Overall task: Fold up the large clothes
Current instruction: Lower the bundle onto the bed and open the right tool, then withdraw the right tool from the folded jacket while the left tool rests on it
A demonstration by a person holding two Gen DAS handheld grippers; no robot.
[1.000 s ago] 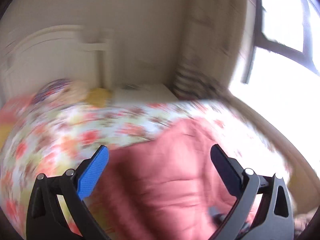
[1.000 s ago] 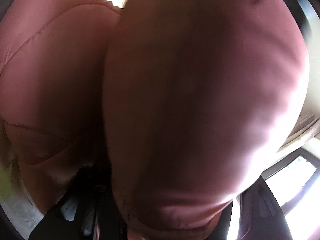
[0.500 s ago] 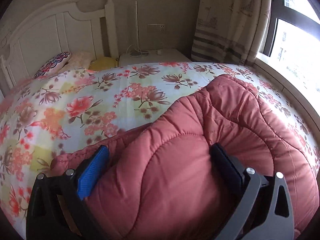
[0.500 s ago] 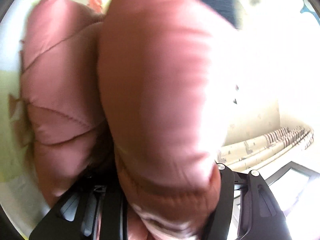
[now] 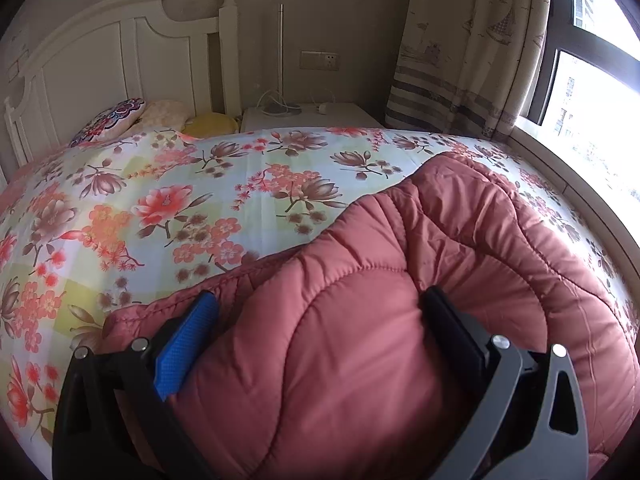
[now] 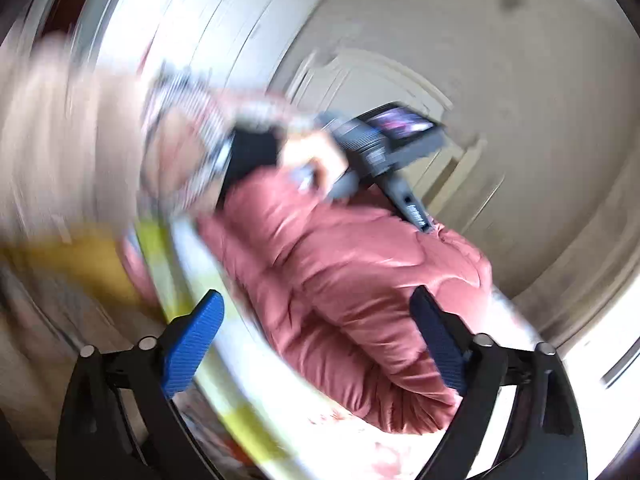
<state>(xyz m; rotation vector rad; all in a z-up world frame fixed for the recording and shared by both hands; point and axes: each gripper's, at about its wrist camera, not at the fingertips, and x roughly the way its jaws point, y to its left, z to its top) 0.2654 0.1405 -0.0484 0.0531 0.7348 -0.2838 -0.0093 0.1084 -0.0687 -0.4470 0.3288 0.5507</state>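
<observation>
We see our left gripper at the bottom of the left wrist view, angled down onto a bed, its two fingers pinching a thick fold of one pink quilted jacket that fills the lower right of the frame. The jacket lies on a floral bedsheet. Three pillows sit at the upper left against a white headboard, with one nightstand at the centre top and one curtain at the upper right. In the blurred right wrist view, our right gripper has its jaws spread; they have just been opening and grip nothing, the jacket lying beyond them at centre. Above it, a hand holds the left gripper's handle.
</observation>
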